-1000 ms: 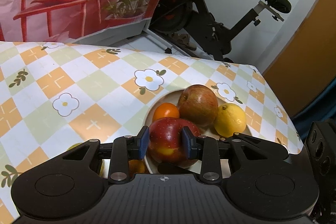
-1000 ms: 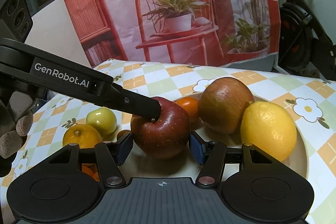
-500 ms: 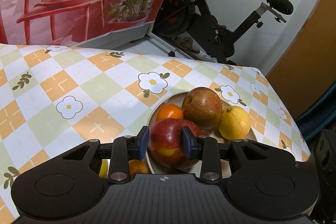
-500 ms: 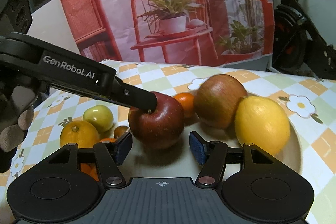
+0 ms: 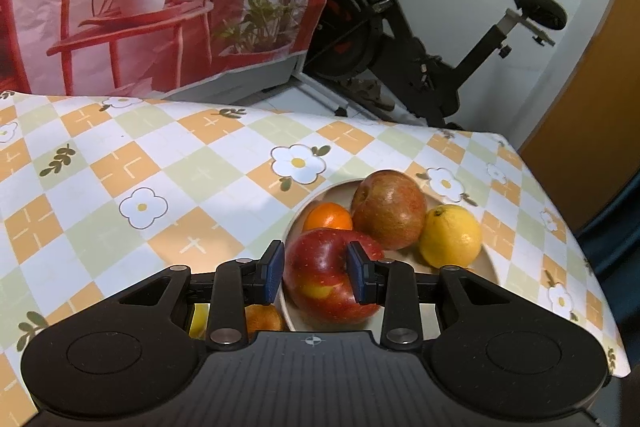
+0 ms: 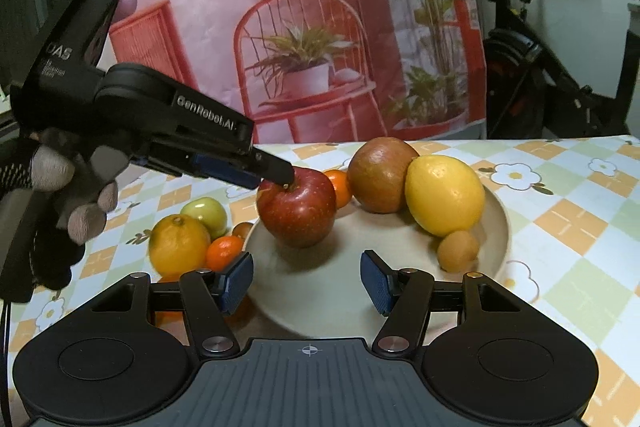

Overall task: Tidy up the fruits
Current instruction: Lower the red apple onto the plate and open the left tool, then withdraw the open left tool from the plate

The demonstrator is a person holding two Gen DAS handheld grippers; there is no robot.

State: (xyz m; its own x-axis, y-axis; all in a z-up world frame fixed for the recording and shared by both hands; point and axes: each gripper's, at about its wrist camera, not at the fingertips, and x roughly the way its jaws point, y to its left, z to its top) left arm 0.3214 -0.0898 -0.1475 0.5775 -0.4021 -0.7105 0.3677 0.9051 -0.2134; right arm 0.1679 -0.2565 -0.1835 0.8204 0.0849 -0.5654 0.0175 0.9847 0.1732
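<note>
Clamped on the red apple (image 5: 325,277), the left gripper (image 5: 316,271) holds it over the plate (image 6: 494,227) at frame centre. Right gripper (image 6: 307,281), jaws apart and empty, has backed away toward the lower frame, so release comes next.

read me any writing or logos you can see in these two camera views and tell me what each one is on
"GenRobot.AI" in white on the side of the left hand-held gripper, seen in the right wrist view.
"DAS" on that gripper's rear housing.
Small lines under "DAS": too blurred to read.
Left wrist view: no text.
</note>
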